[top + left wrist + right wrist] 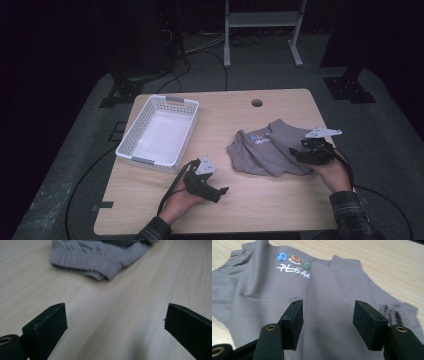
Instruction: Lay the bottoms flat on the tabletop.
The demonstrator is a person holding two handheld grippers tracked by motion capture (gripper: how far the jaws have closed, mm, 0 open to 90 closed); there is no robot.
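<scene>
Our right gripper point(325, 322) hovers half open over the grey sweatshirt point(272, 149), gripping nothing; our left gripper point(212, 189) gapes wide and empty. Crumpled right of the white basket point(131, 152), the garment looks soft and limp, so we'd pinch its ribbed hem point(86, 263).

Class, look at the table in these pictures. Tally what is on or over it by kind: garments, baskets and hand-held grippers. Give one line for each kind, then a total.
Garments: 1, the grey garment with a small printed design, lying crumpled on the table.
Baskets: 1, the white basket.
Hand-held grippers: 2, the left gripper and the right gripper, both with jaws apart.
Total: 4
</scene>
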